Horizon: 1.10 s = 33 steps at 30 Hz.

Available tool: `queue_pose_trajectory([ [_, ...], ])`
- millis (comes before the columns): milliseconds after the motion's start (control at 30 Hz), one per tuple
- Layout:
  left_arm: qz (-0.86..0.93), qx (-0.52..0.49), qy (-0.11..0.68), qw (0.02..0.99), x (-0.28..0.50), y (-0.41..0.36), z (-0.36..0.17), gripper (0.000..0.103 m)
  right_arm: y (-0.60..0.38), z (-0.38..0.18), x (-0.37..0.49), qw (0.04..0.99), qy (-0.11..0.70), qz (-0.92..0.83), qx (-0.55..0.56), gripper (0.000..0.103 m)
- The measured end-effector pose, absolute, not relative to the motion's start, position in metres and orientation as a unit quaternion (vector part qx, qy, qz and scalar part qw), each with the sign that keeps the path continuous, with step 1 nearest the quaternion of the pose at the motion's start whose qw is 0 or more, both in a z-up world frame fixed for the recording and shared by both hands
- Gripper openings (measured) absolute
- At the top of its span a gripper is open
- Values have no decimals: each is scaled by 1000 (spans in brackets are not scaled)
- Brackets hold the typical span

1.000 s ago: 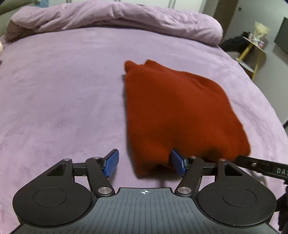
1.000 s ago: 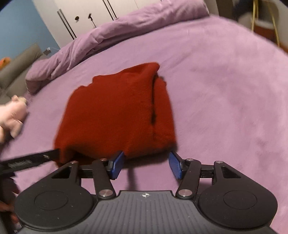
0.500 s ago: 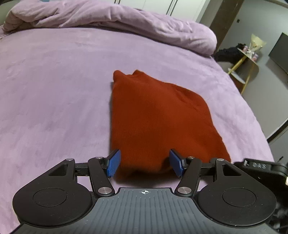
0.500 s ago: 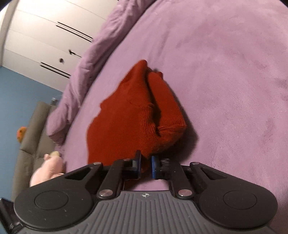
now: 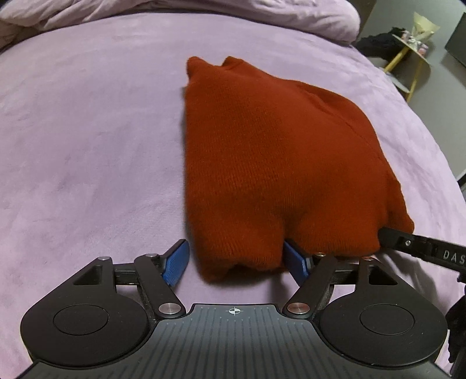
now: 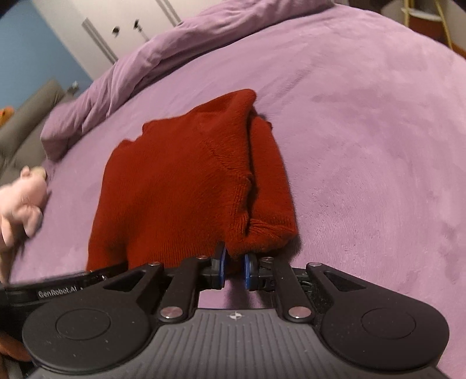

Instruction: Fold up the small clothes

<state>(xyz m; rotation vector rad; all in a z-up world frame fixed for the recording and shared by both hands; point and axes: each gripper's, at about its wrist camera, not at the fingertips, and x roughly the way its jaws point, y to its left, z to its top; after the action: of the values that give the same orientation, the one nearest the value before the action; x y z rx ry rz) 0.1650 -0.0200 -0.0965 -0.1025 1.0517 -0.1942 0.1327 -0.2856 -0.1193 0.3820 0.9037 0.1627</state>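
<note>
A folded red knitted sweater (image 5: pixel 276 163) lies on the purple bed (image 5: pixel 87 131). My left gripper (image 5: pixel 236 258) sits at its near left corner with jaws wide and still opening. The corner lies between them; the left pad stands clear of the cloth and the right pad (image 5: pixel 295 261) touches its side. My right gripper (image 6: pixel 234 266) is at the sweater's (image 6: pixel 174 198) near right corner, jaws narrow and easing apart, with the thick hem pinched between the blue pads. Each view shows the other gripper's black arm at the sweater's near edge.
A bunched purple duvet (image 5: pixel 174 8) runs along the far side of the bed. A pink plush toy (image 6: pixel 23 201) lies left of the sweater, with a grey sofa (image 6: pixel 26 122) behind it. A yellow-legged side table (image 5: pixel 410 49) stands beyond the bed's right edge.
The right jaws went from wide apart to narrow on the sweater's hem. The left gripper dropped closer to the near corner and its jaws spread wider.
</note>
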Motion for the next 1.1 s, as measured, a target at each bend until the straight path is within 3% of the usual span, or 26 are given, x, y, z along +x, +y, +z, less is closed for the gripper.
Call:
queue_pose_trajectory([
  [67, -78, -39, 515, 852, 158, -22, -88, 75, -274, -113, 125, 877, 459, 69, 124, 32],
  [167, -71, -9, 523, 849, 130, -25, -78, 74, -259, -109, 100, 877, 470, 75, 70, 35],
  [233, -57, 6, 515, 855, 109, -26, -73, 77, -252, -107, 83, 869, 484, 79, 63, 54],
  [300, -39, 10, 510, 859, 93, -25, -66, 78, -250, -106, 70, 862, 495, 80, 73, 64],
  [500, -22, -10, 488, 873, 77, -16, -41, 84, -240, -93, 61, 841, 532, 67, 75, 80],
  [733, -38, -82, 469, 879, 84, -2, -15, 87, -227, -67, 70, 850, 523, 42, 47, 81],
  [1100, -28, -53, 471, 880, 100, -12, -10, 91, -221, -44, 86, 864, 501, 10, 41, 81],
])
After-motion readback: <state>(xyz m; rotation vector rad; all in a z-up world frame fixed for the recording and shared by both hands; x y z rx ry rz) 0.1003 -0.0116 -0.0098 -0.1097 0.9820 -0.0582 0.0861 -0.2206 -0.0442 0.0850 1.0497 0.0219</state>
